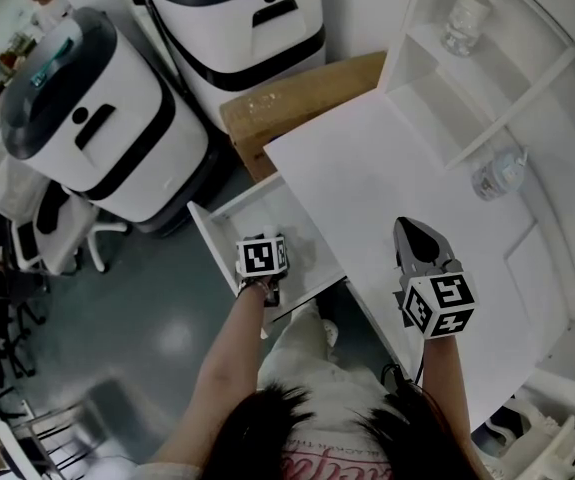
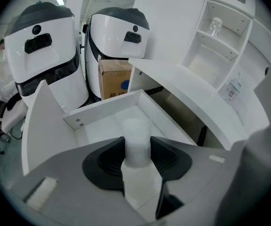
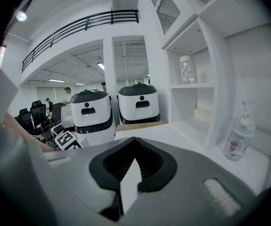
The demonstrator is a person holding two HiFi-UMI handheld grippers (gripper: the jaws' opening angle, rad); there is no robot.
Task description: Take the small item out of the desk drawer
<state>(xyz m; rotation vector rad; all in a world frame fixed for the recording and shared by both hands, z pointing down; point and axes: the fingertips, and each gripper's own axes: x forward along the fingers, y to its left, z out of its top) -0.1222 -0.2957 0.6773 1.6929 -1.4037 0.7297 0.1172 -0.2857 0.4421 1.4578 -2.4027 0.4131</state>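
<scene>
Just over the open drawer (image 1: pixel 213 236), a shallow box of smooth white boards pulled out from under the table (image 1: pixel 367 178), the left hand-held gripper (image 2: pixel 137 149) is clamped on the small item (image 2: pixel 137 134). The item is a pale, frosted-looking cylinder with a rounded top, standing upright between the dark ribbed pads. The drawer's floor shows behind it, but whether the item's base touches that floor cannot be told. The right hand-held gripper (image 1: pixel 409 233) hangs over the table's flat, matte white top, its jaws drawn together with nothing between them. At the back of the table, a white shelf unit (image 1: pixel 437 88) holds a clear jar (image 1: pixel 464 23), and a clear pump bottle (image 1: pixel 495 173) stands near its foot. Beyond the table's edge are a brown cardboard box (image 1: pixel 297 98) and two rounded, glossy white machines (image 1: pixel 97 118) with dark bands.
</scene>
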